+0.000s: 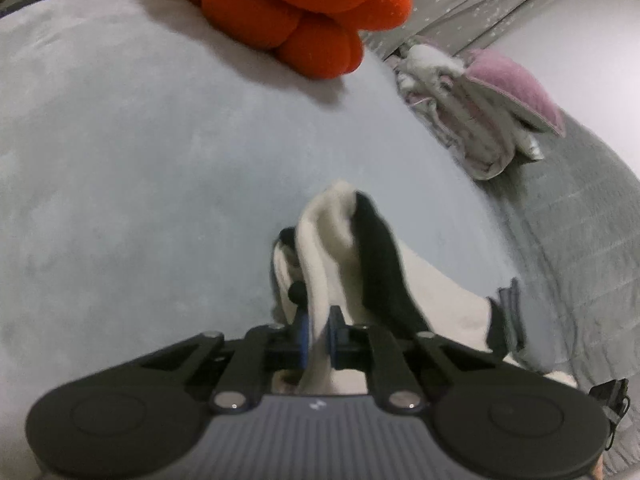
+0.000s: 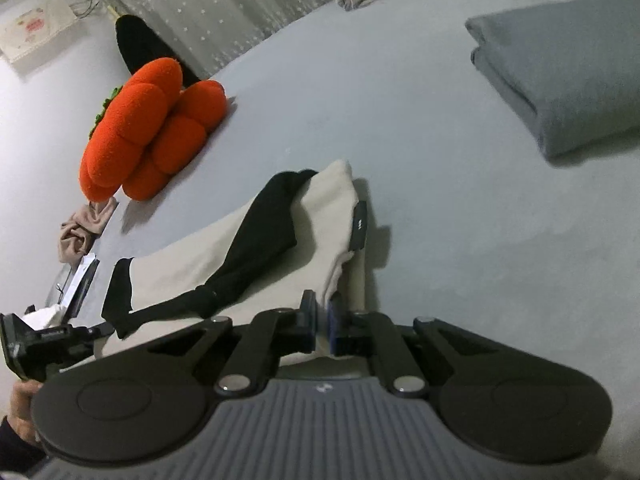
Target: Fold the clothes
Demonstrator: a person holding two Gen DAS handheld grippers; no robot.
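A cream and black garment lies bunched on the pale grey bed sheet. My left gripper is shut on a cream fold of it, and the cloth rises in a ridge ahead of the fingers. In the right wrist view my right gripper is shut on the garment's cream edge near its corner. A black strip runs across the cream fabric toward a black cuff at the left. The left gripper's body and the hand holding it show at the lower left of that view.
An orange plush cushion sits on the bed beyond the garment. A pile of pink and white clothes lies to the right. A folded grey blanket, a beige cloth and a starry grey curtain are nearby.
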